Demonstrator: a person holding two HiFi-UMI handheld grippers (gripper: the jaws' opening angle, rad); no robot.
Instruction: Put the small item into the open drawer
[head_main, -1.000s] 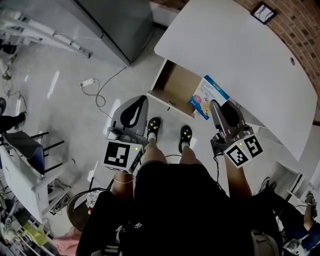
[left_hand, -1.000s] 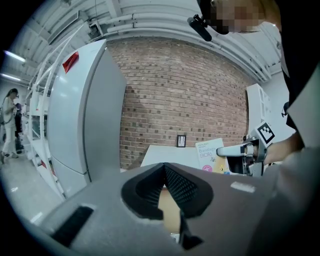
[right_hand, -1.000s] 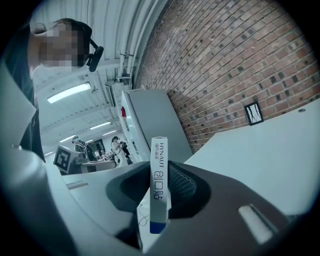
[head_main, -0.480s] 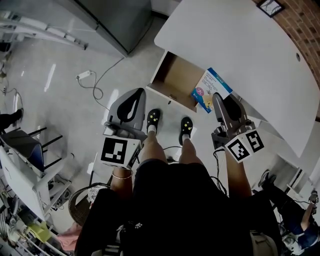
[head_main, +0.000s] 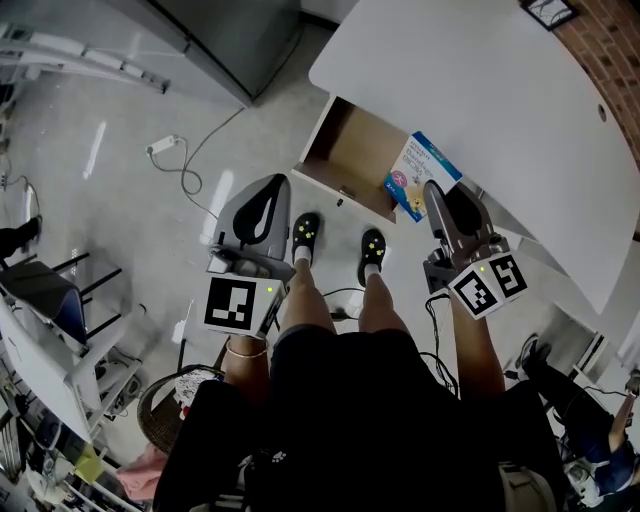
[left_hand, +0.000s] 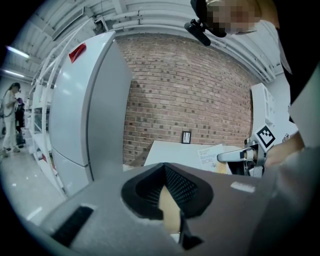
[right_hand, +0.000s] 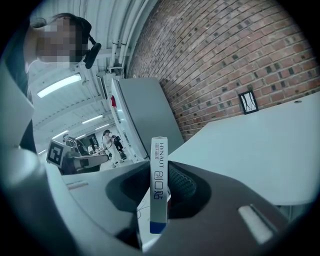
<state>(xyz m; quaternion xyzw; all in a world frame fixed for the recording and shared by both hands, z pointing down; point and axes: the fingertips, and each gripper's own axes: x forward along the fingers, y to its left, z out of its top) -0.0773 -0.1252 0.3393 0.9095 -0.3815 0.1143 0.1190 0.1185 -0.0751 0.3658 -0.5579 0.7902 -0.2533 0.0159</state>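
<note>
A flat white-and-blue box (head_main: 420, 173) stands on edge in my right gripper (head_main: 432, 192), which is shut on it. The box (right_hand: 159, 180) rises upright between the jaws of the right gripper (right_hand: 160, 202). It hangs over the right front corner of the open drawer (head_main: 338, 193), which is pulled out from under the white desk (head_main: 480, 90) and has a bare brown inside. My left gripper (head_main: 270, 188) is lower left of the drawer, over the floor. The left gripper (left_hand: 170, 212) has its jaws a narrow gap apart with nothing held.
A grey cabinet (head_main: 230, 40) stands at the upper left. A cable with a power strip (head_main: 163, 146) lies on the floor. The person's feet (head_main: 306, 238) are just in front of the drawer. A small framed picture (head_main: 548, 10) sits at the desk's far end.
Both grippers have sunk a little. The box stays in the right jaws and sits slightly nearer the drawer's corner. The drawer is unchanged.
</note>
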